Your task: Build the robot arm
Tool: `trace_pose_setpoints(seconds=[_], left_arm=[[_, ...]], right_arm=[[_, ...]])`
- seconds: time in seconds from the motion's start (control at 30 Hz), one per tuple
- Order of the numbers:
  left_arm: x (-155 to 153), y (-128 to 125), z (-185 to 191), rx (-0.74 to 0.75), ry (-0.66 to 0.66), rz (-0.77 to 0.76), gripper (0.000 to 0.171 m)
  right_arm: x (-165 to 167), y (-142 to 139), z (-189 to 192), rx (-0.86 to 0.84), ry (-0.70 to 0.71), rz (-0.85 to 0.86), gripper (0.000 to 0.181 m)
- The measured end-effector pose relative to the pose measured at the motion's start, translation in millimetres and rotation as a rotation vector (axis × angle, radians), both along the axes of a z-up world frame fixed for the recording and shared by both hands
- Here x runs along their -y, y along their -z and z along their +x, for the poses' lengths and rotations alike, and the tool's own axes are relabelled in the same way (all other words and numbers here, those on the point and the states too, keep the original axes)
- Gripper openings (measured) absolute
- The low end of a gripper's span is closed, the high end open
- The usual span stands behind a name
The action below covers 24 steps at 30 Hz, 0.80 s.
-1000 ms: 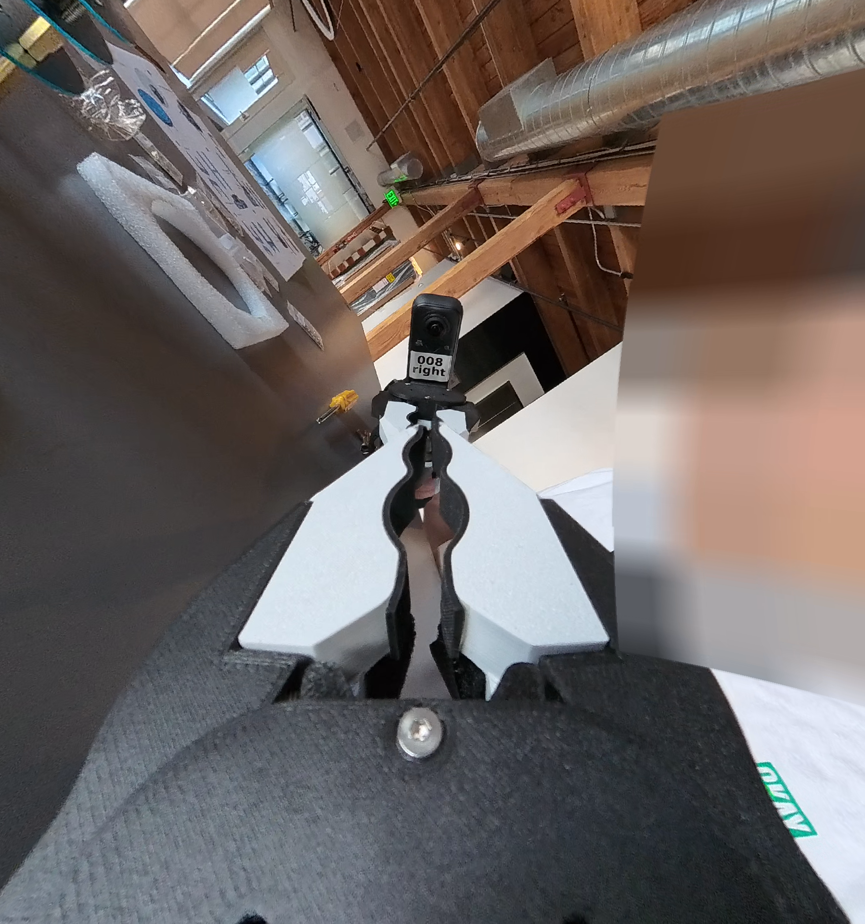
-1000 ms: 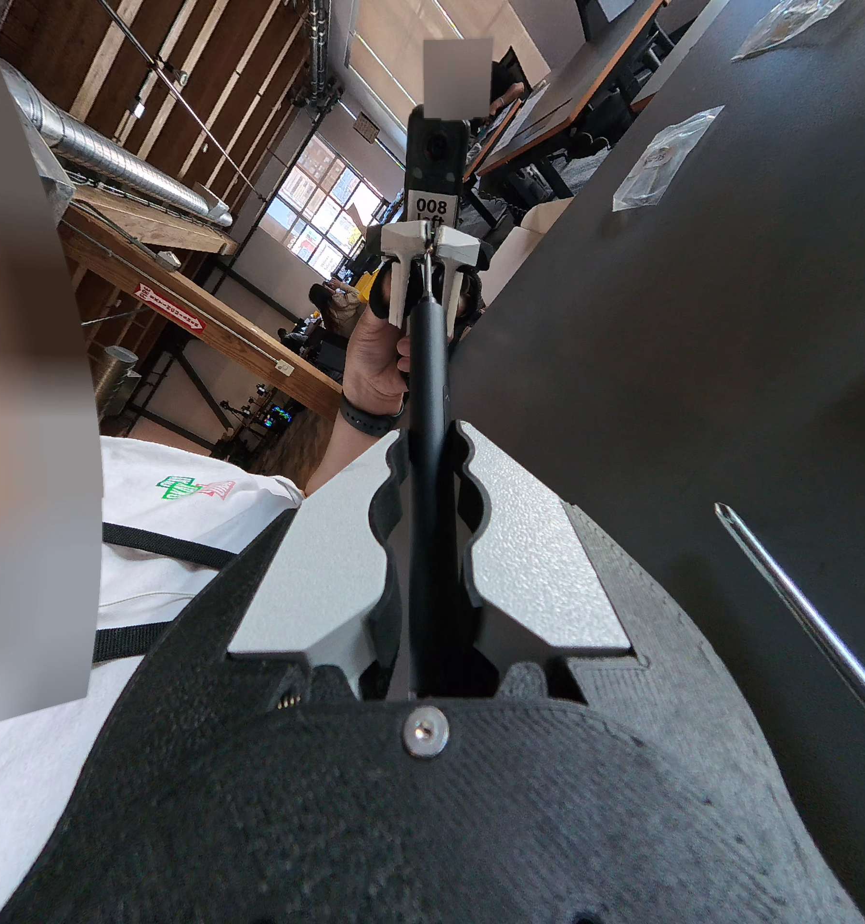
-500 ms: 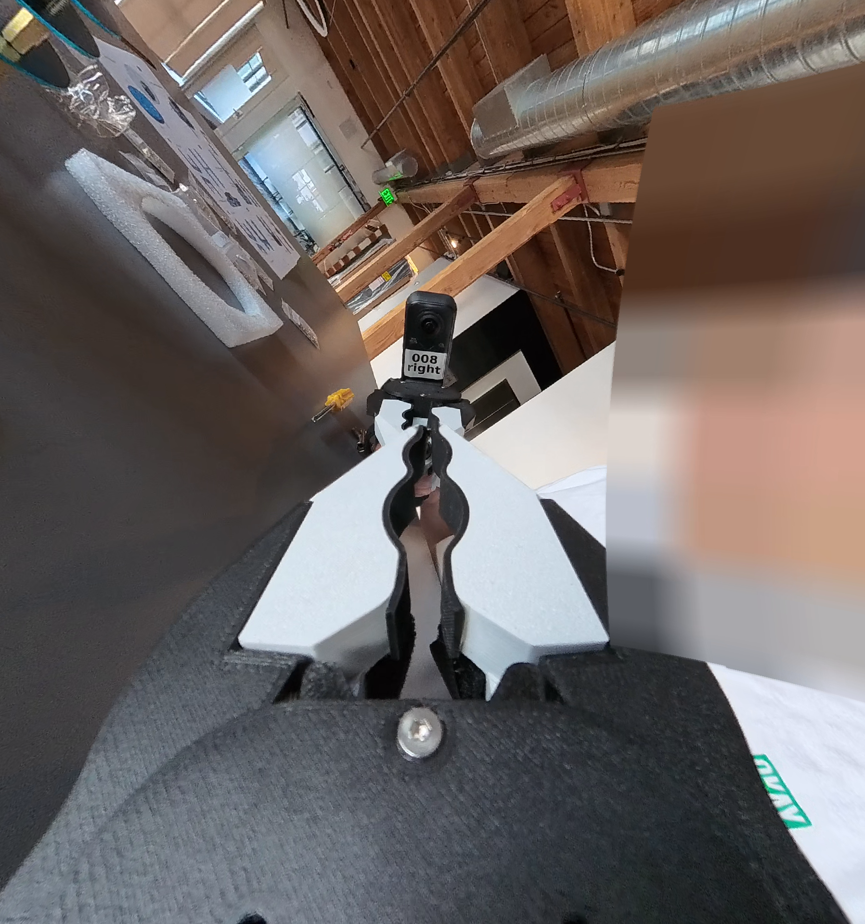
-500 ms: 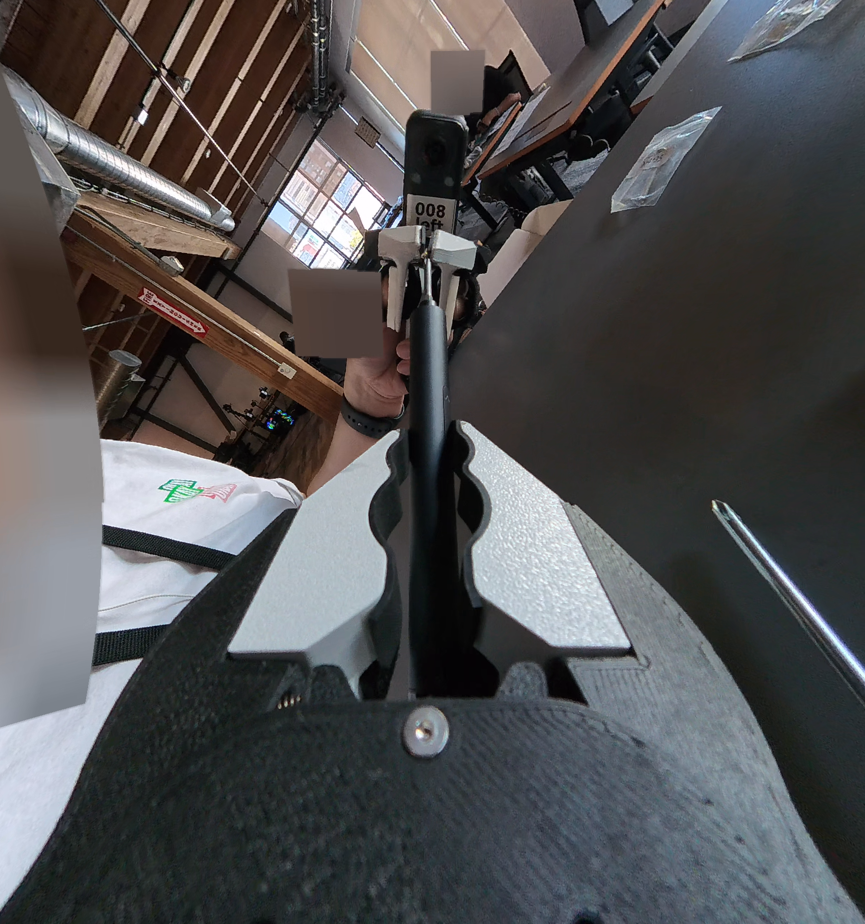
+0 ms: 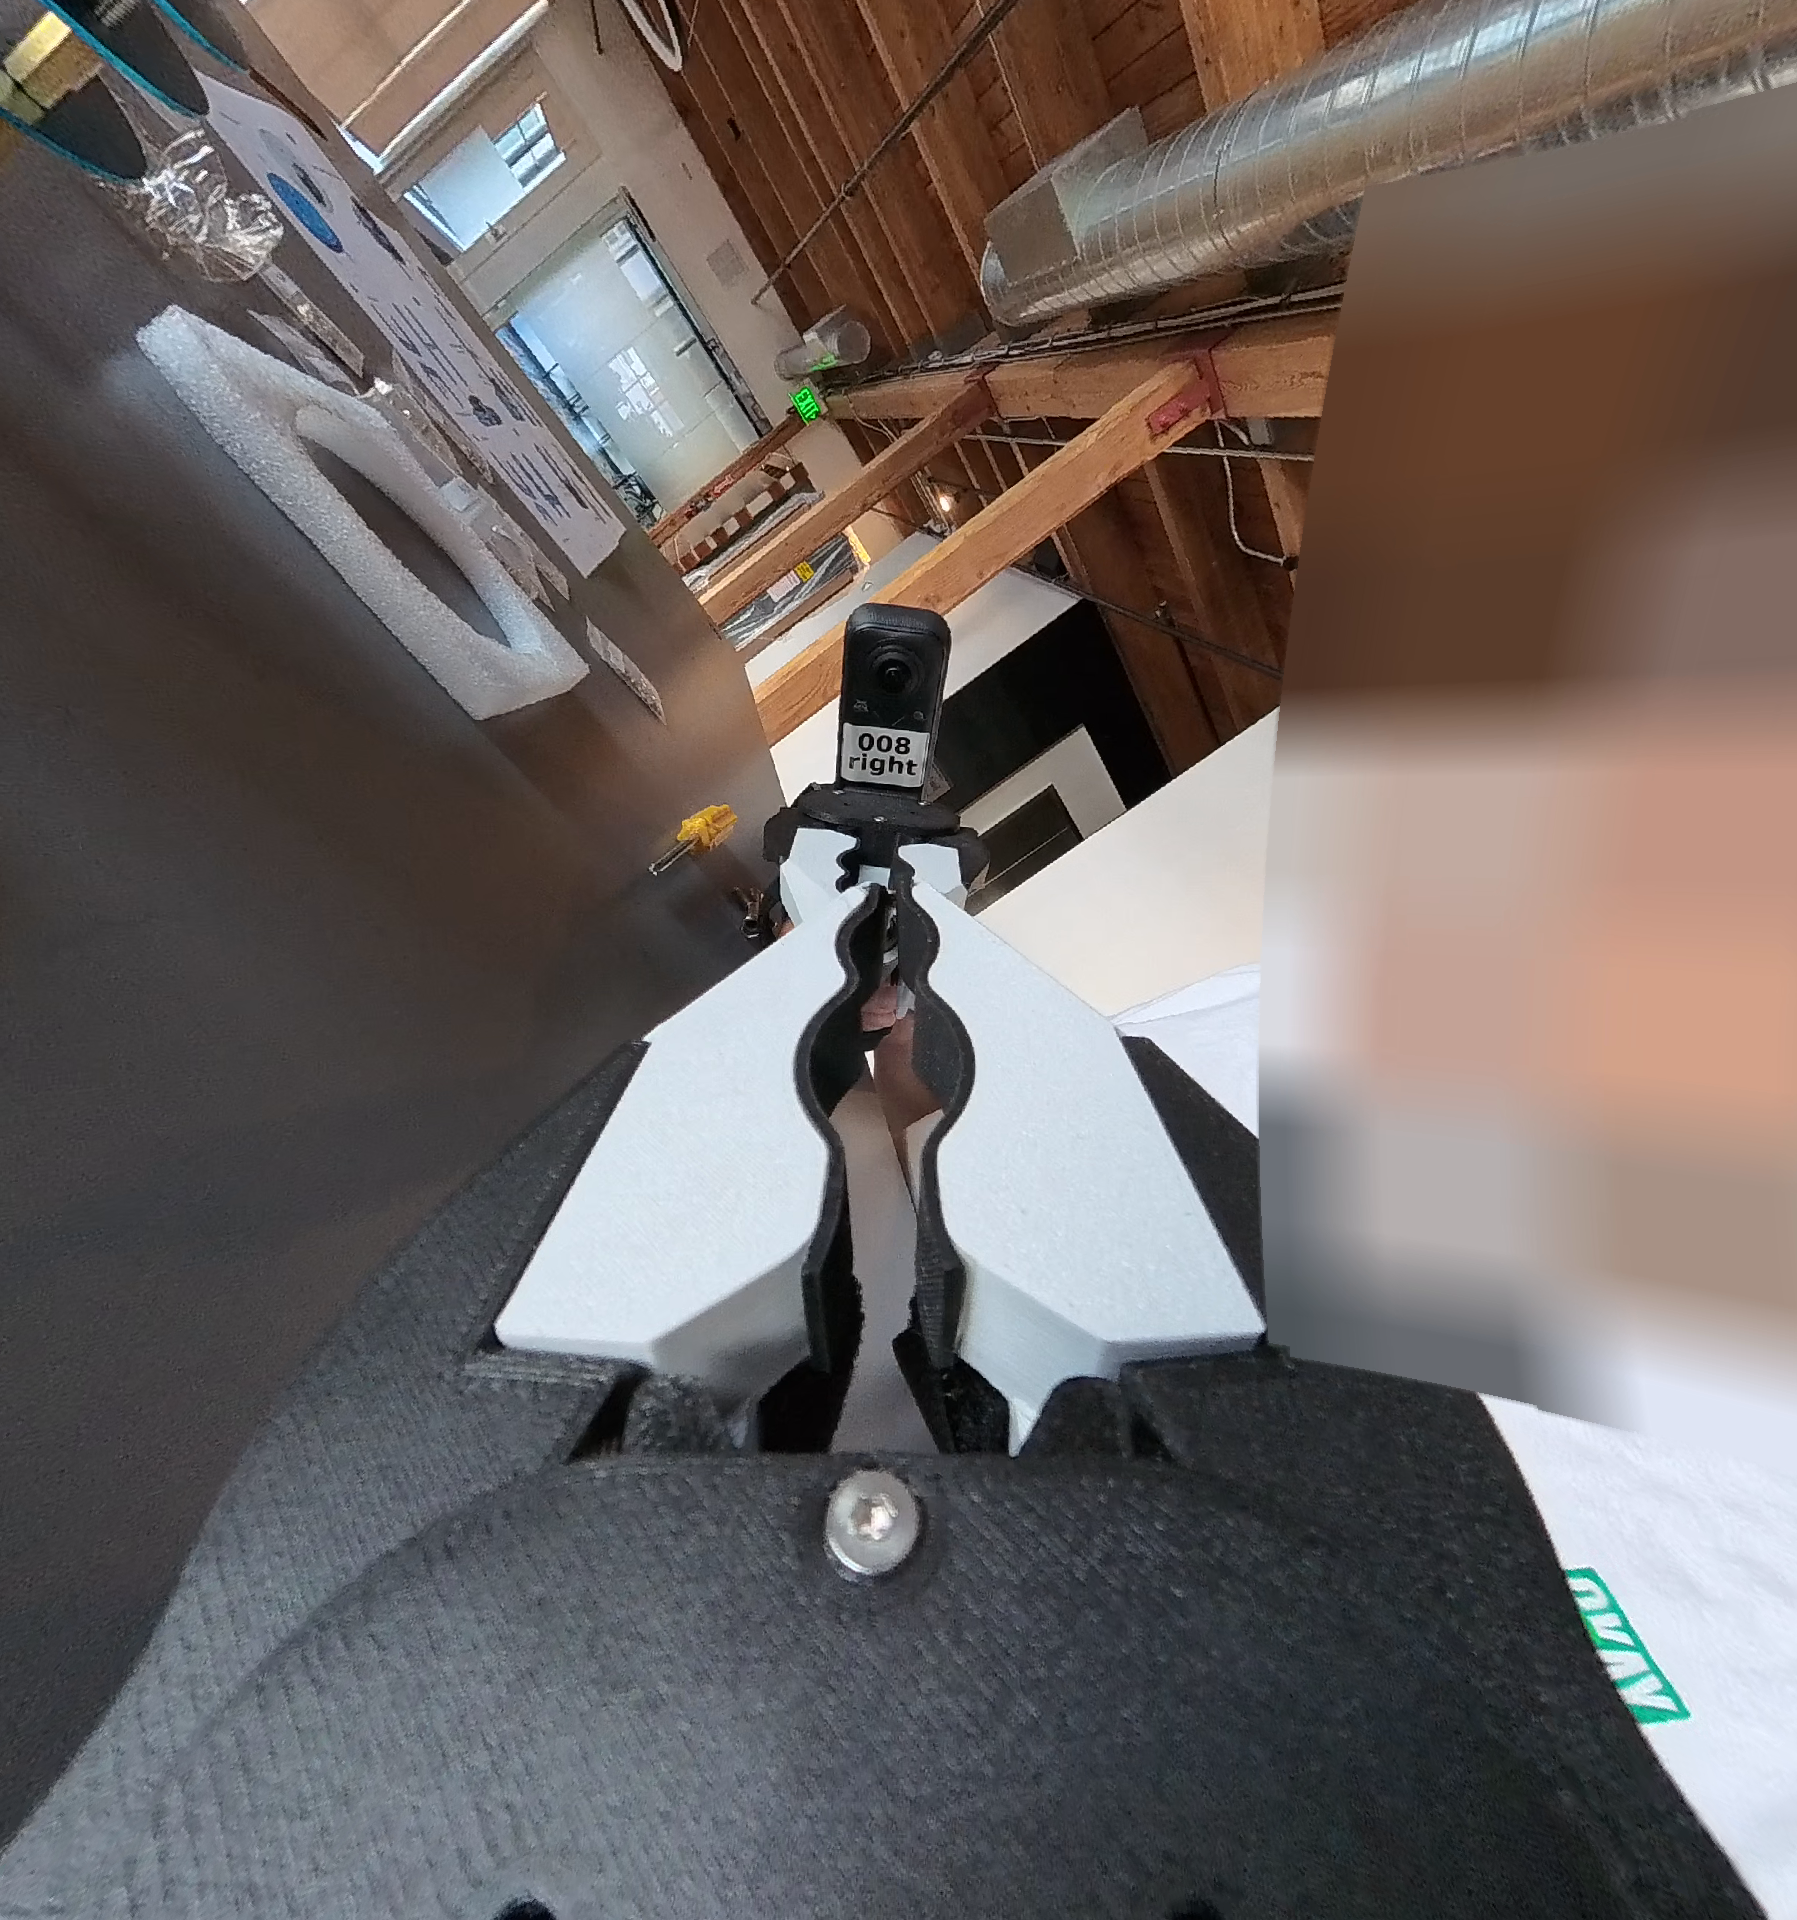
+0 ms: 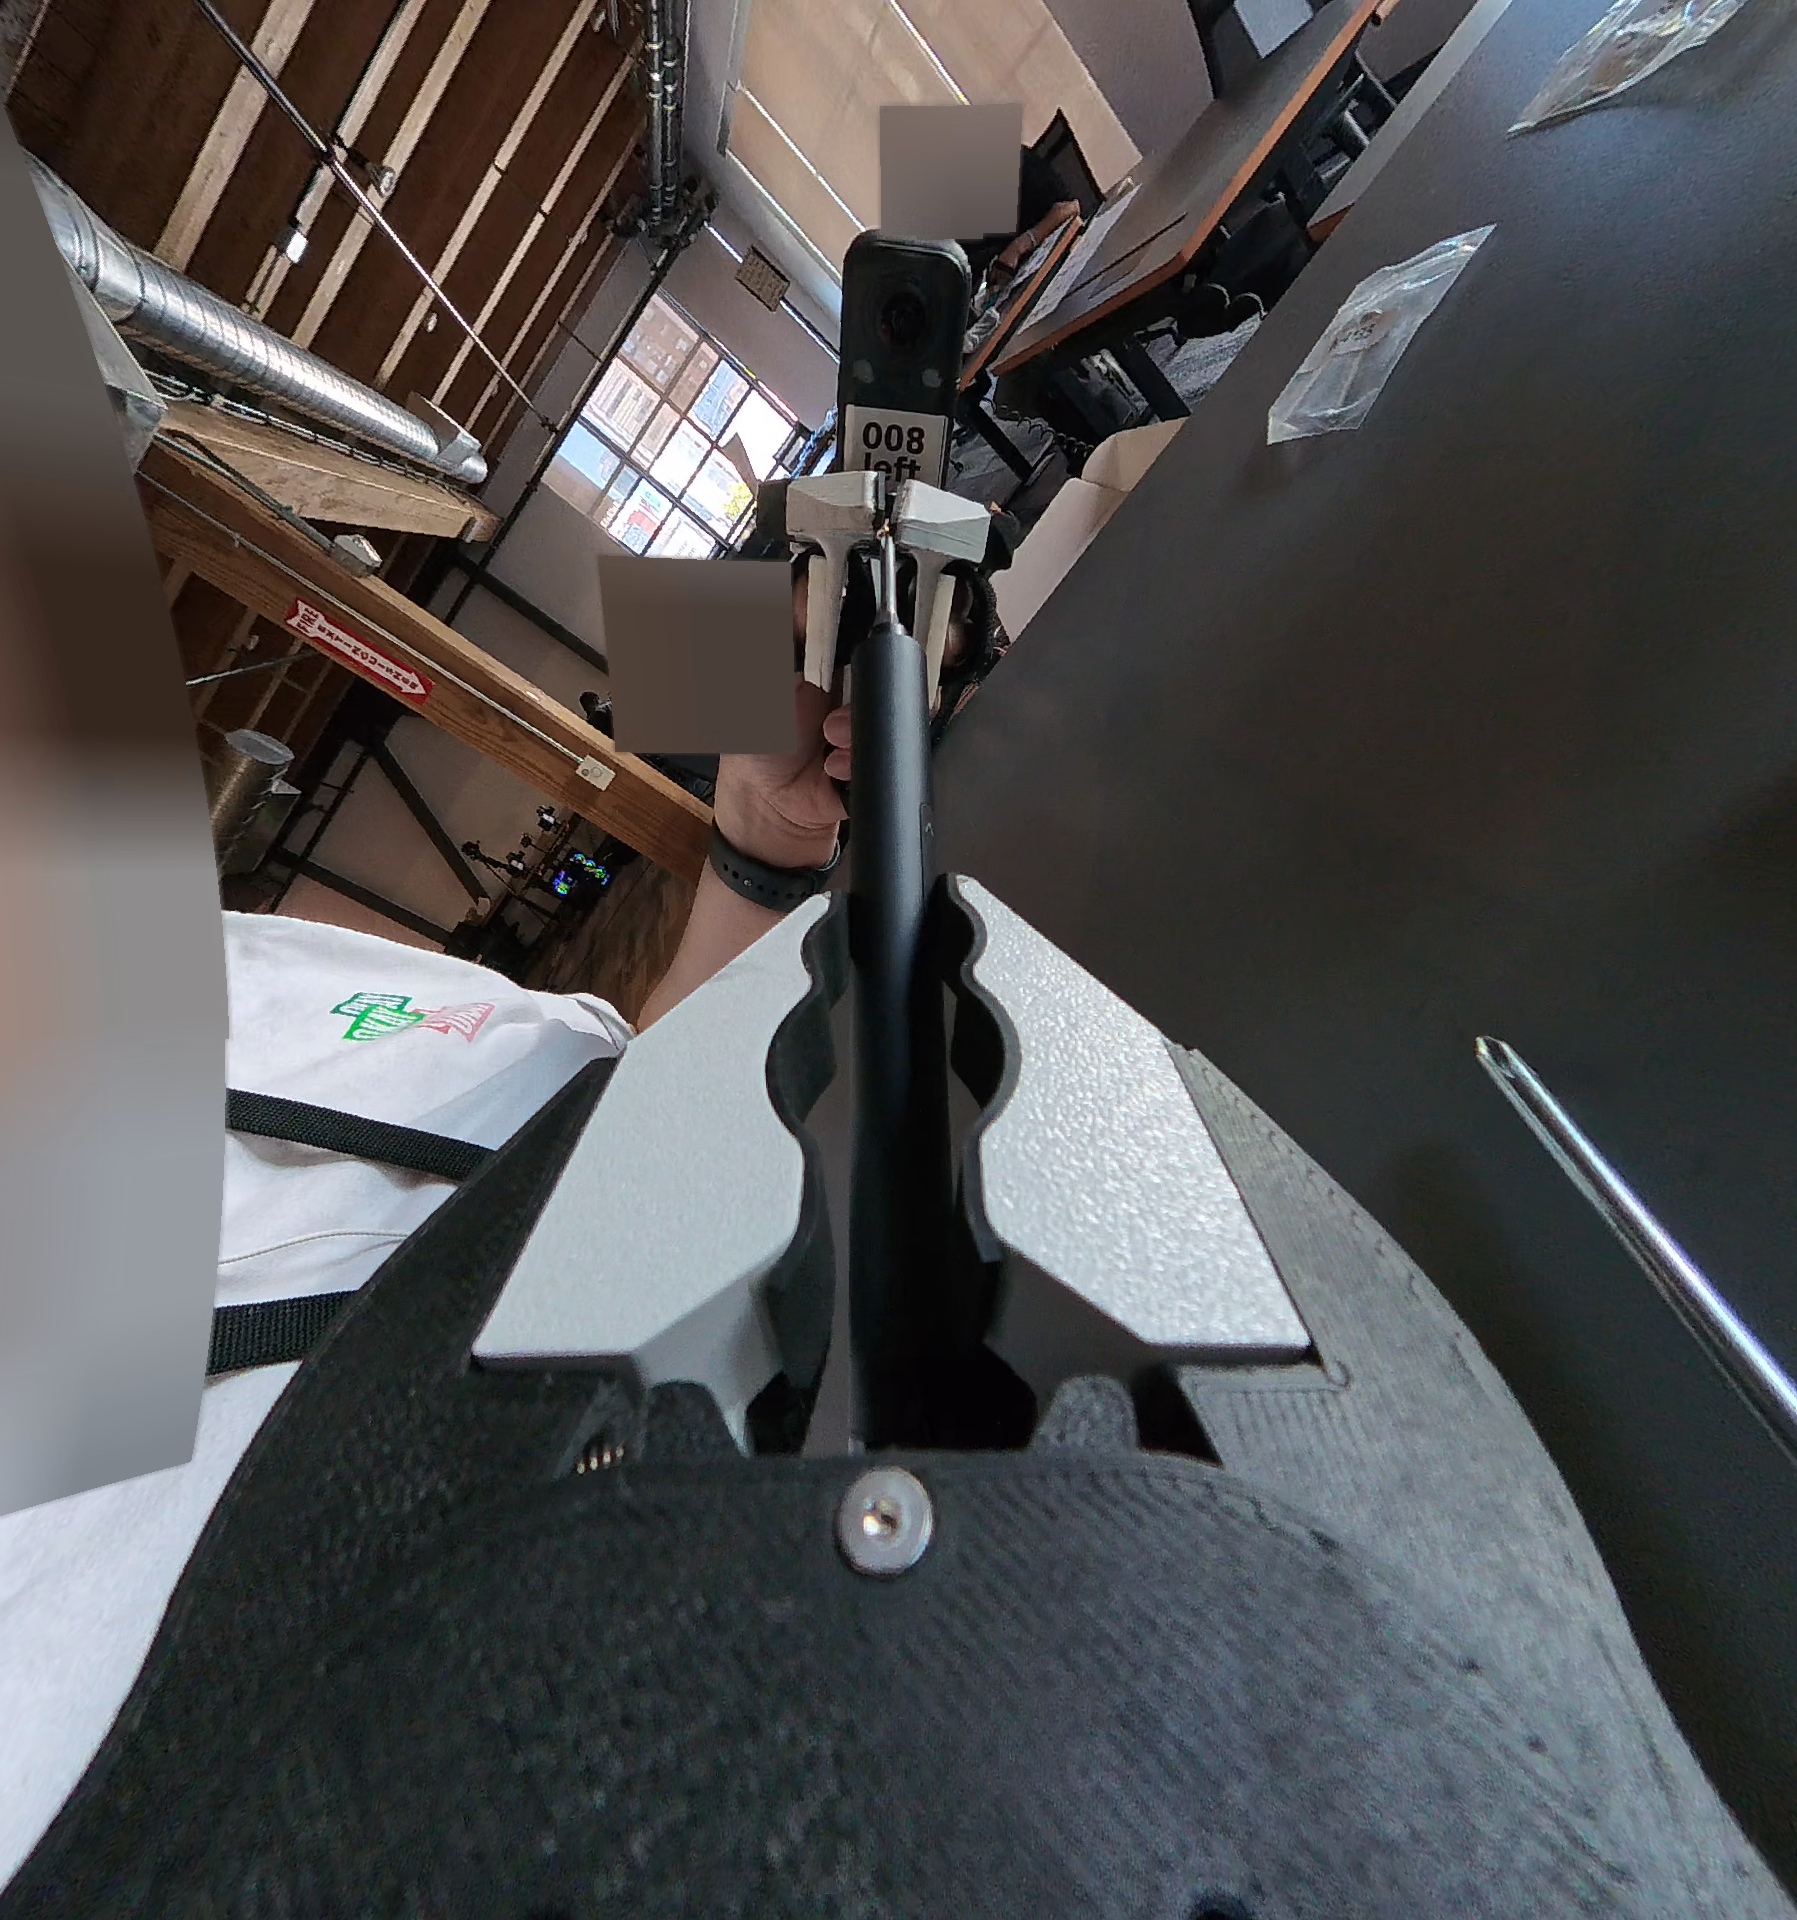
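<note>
Black pen-type driver [image 6: 889, 831] is clamped lengthwise in R gripper [image 6: 889, 914], jaws closed on its body. Its bit [image 6: 889, 582] is pinched at the tip by L gripper [image 5: 886, 904], jaws nearly together, opposite. Loose steel shaft [image 6: 1652, 1278] lies on dark table [image 6: 1496, 727] w/ foam ring [image 5: 354, 488] well apart.

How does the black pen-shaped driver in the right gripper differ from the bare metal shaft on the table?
The black driver is thick and matt; the metal shaft is thin and shiny. The driver is clamped in the right gripper, off the dark table; the shaft lies loose on it. Both are long and straight.
</note>
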<state>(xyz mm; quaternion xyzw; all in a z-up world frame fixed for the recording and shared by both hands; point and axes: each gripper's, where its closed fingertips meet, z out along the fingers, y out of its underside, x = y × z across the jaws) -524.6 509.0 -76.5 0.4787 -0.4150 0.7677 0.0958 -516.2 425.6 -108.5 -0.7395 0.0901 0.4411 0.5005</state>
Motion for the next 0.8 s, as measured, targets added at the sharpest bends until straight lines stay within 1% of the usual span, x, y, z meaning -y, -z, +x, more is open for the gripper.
trace_pose_setpoints(seconds=[0.37,0.63,0.8], left_arm=[[0.0,2.4,2.4,-0.01,-0.02,0.033,0.0],[3.4,0.8,1.1,0.032,-0.042,0.124,0.0],[5.3,4.8,-2.5,0.012,-0.01,0.156,0.0]], right_arm=[[-0.2,3.2,0.6,-0.002,0.005,-0.023,0.015],[3.4,2.3,-3.8,-0.087,-0.051,-0.044,0.015],[5.0,3.0,-2.9,-0.112,-0.058,-0.058,0.015]])
